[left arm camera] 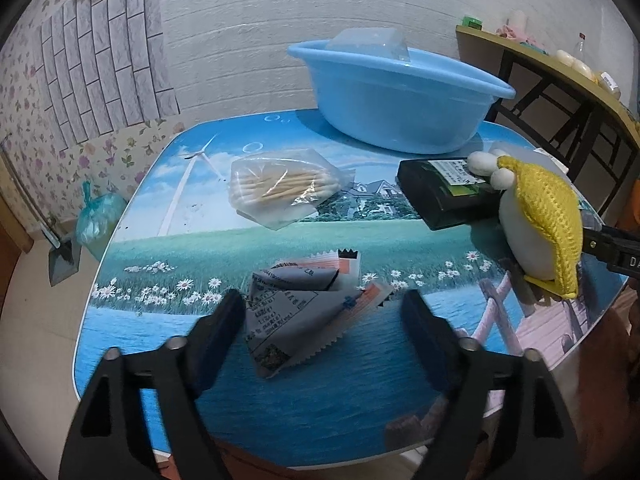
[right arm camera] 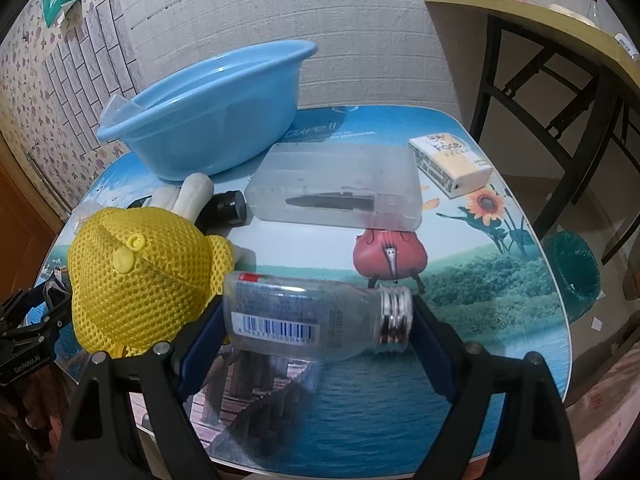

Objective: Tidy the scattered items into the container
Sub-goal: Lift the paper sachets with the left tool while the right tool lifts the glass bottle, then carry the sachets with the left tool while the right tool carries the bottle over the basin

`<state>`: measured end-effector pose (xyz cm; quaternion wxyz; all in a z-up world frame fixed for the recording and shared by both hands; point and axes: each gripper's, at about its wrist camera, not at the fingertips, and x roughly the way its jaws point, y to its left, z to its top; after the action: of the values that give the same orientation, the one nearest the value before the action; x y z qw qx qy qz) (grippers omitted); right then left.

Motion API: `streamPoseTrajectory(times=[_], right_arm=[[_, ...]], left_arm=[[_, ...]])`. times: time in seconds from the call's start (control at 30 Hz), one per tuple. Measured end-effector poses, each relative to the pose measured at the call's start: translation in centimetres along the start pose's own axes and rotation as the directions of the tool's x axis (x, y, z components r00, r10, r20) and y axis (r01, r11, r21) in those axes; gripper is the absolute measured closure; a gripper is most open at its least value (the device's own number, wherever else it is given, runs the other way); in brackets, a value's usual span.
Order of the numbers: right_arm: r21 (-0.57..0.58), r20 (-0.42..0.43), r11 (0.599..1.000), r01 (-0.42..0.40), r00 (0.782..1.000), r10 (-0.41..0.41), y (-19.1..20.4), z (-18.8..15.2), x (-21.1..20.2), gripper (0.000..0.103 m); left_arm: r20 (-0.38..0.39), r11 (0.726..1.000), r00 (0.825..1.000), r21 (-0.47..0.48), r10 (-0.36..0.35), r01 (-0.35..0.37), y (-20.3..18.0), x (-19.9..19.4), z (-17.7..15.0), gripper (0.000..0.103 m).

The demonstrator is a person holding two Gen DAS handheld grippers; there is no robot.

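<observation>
A blue plastic basin stands at the back of the table, with a clear lidded box inside it; the basin also shows in the right wrist view. My left gripper is open, its fingers either side of a crumpled snack wrapper lying on the table. My right gripper has its fingers at both ends of a clear glass bottle with a silver cap, lying sideways between them. A plush toy in a yellow knit hat sits beside the bottle, also in the left view.
A bag of cotton swabs and a dark green packet lie mid-table. A frosted plastic case, a tissue pack and a black cylinder lie near the basin. A desk stands to the right.
</observation>
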<state>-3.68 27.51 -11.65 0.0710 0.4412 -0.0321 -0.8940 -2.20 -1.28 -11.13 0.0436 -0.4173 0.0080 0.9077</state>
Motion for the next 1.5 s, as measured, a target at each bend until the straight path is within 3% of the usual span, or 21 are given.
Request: streamPoseTrajectory(times=[0.13,0.2,0.27,0.3,0.5,0.83,1.17,1.5], right_arm=[[0.004,0.002,1.0,-0.006,1.0,0.006,-0.1,0.0,-0.1,0.016],[0.009,0.005,1.0,-0.009,1.0,0.009,-0.3,0.0,-0.1,0.016],[0.016,0.009,1.0,-0.007,1.0,0.007,-0.4,-0.1,-0.3,0.016],[0.02,0.012,1.0,-0.006,1.0,0.006,-0.5,-0.1,-0.5,0.016],[0.021,0.049,1.0,-0.021,0.999,0.019,-0.5,0.3,-1.6,0.016],[-0.015,0.123,0.999,-0.046,0.991,0.047,0.8,2.2,-3.9,0.016],[-0.11,0.194,0.986,-0.126,0.97,0.146,3.7,6.8,-5.1,0.016],[-0.158,0.191,0.972,-0.174,0.96,0.203,5.0,11.0,-2.2,0.016]], left_arm=[[0.011,1.0,1.0,-0.004,0.002,-0.002,-0.1,0.1,0.0,0.017],[0.019,1.0,1.0,-0.016,0.007,-0.007,0.0,0.0,-0.1,0.022],[0.032,0.999,0.999,-0.036,0.028,-0.026,0.4,-0.3,-0.1,0.057],[0.034,0.998,0.999,-0.049,0.032,-0.031,0.7,-0.4,-0.1,0.06],[0.043,0.991,0.999,-0.13,-0.012,0.018,2.4,-1.2,-0.1,0.062],[0.086,0.991,0.995,-0.114,-0.058,0.068,1.9,-4.1,2.4,0.062],[0.189,0.994,0.978,-0.041,-0.092,0.102,0.1,-6.5,8.7,0.062],[0.21,0.993,0.971,0.007,-0.116,0.117,-2.0,-3.1,15.5,0.061]])
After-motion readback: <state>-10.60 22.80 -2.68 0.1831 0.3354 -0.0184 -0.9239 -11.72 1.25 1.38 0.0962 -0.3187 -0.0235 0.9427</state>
